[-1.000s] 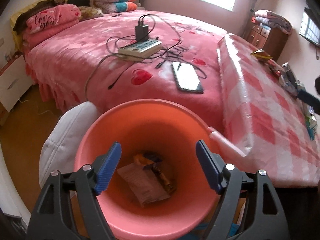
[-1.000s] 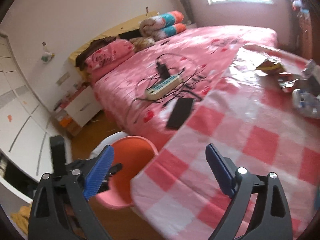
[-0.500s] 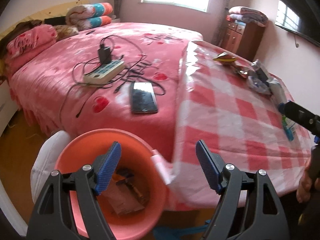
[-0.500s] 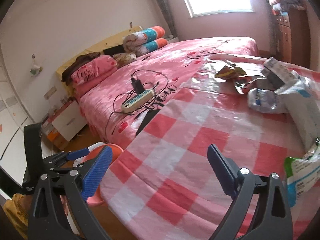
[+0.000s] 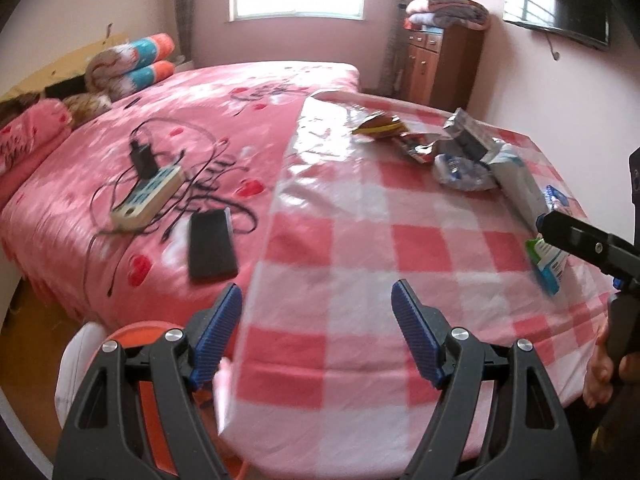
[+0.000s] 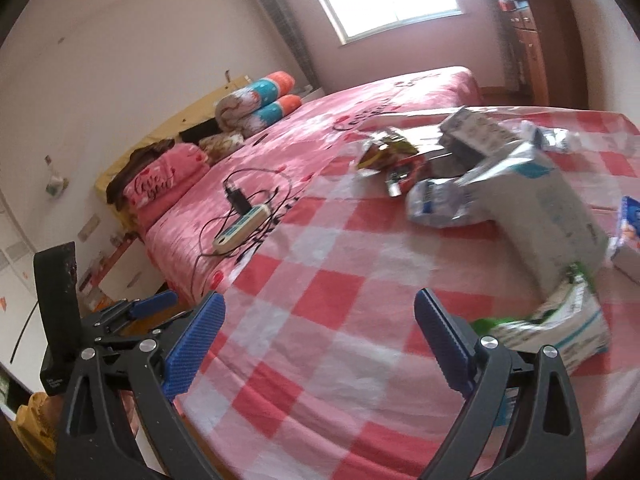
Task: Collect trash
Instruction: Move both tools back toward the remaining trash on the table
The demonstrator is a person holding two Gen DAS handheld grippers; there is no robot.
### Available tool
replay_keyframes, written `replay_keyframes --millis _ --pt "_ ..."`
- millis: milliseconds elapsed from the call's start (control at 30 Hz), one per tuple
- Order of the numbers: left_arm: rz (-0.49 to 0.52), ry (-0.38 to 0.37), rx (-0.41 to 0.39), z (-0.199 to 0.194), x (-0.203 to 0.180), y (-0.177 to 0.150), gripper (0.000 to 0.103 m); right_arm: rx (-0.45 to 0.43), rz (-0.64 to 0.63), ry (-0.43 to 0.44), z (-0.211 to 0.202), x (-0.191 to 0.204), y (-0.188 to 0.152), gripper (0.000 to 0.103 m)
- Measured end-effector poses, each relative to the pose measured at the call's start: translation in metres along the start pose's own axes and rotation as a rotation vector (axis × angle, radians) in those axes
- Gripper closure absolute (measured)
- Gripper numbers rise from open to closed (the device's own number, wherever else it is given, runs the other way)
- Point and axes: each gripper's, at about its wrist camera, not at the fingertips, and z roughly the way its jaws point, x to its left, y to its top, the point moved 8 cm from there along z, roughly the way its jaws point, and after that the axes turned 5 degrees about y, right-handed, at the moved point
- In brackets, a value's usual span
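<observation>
Two grippers, each with two blue ribbed pads on black frames. The left gripper (image 5: 316, 332) has its jaws apart with nothing between them, hovering over the near edge of a table covered in a red-and-white checked cloth (image 5: 360, 248). The right gripper (image 6: 320, 344) also has its jaws apart and empty, above the same cloth. Just below the left gripper's left pad, one orange bucket (image 5: 132, 334) stands on the floor beside the table; only its rim shows. The trash lies in a loose cluster on the far right part of the table. Roughly seven pieces can be told apart: one yellow and red snack wrapper (image 6: 380, 152), one red wrapper (image 6: 404, 178) next to it, one crumpled clear plastic bag with blue print (image 6: 440, 204), one silver foil packet (image 6: 476, 130), one long pale carton (image 6: 556, 216) lying on its side, one white and green bag (image 6: 568, 320) nearest the right gripper, and one blue and white box (image 6: 630, 232) at the frame's edge. Their print is too blurred to read. Beside the table, one bed with a pink heart-patterned cover (image 5: 180, 120) holds one white power strip (image 5: 148, 196) with one black charger plugged in and tangled black cables, one dark phone (image 5: 212, 244) lying flat, and one pink pillow (image 6: 160, 184) reading "love you". Two rolled quilts (image 6: 260, 104) are stacked at the headboard.
</observation>
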Motion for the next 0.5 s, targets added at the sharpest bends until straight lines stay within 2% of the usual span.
replay_keyframes --millis 200,500 --pt "0.047 -0.049 -0.03 0.006 -0.037 0.026 0.025 -0.045 0.041 -0.054 -0.023 -0.037 0.012 0.009" --pt "0.109 -0.18 -0.036 0.015 -0.115 0.046 0.025 -0.143 0.176 -0.163 -0.07 -0.118 0.029 0.009"
